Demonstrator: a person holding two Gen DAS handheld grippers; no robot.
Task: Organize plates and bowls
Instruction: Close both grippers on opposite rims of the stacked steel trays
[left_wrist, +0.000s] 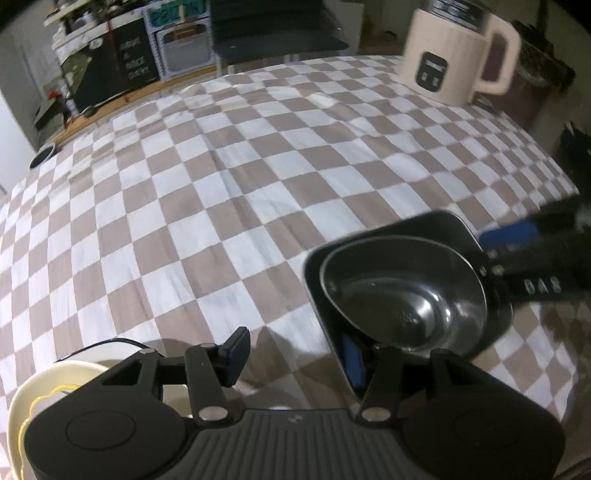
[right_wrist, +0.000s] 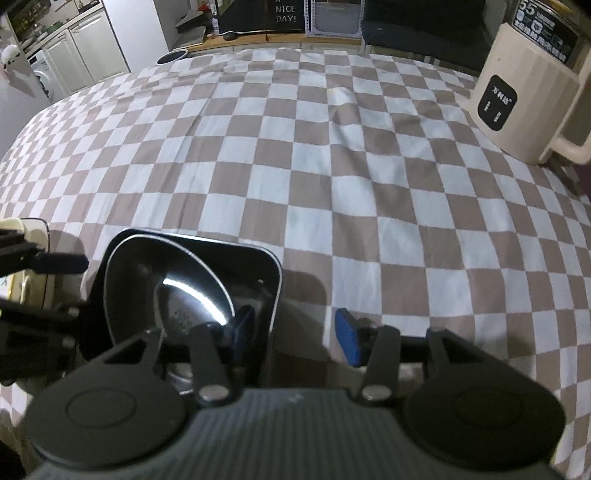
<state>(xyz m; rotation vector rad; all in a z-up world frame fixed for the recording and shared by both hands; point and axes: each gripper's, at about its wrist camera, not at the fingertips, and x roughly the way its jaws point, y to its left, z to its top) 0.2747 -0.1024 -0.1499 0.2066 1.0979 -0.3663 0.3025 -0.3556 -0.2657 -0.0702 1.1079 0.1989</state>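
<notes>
Bowl first: the black round bowl (left_wrist: 406, 295) is sitting inside the black square plate (left_wrist: 443, 225), and the pair is lying on the checkered tablecloth (left_wrist: 221, 184) at about 4 o'clock in your left wrist view and about 8 o'clock in the right one.

You're straddling the plate's rim from both sides. Your left gripper (left_wrist: 295, 354) is showing one blue pad inside the plate, under the bowl's edge, and the other pad out over the cloth, so the jaws are standing apart around the rim, not pinching it as far as I can see. Same with your right gripper (right_wrist: 295, 332): one pad is dipping inside the plate beside the bowl, the other is hanging over bare cloth outside the wall, with a clear gap. So both look open around the rim; I wouldn't call either a grip.

Over at 8 o'clock in the left view, cream dishes (left_wrist: 22, 406) are stacking up, partly hidden by the gripper body. The cream kettle (left_wrist: 454, 62) is standing far off at 1 o'clock.

My read: you're either setting the black pair down or getting ready to lift it. If you're lifting, you're going to need both jaws closing on the plate wall before moving, and keeping it level, since the bowl is just resting loose inside.
</notes>
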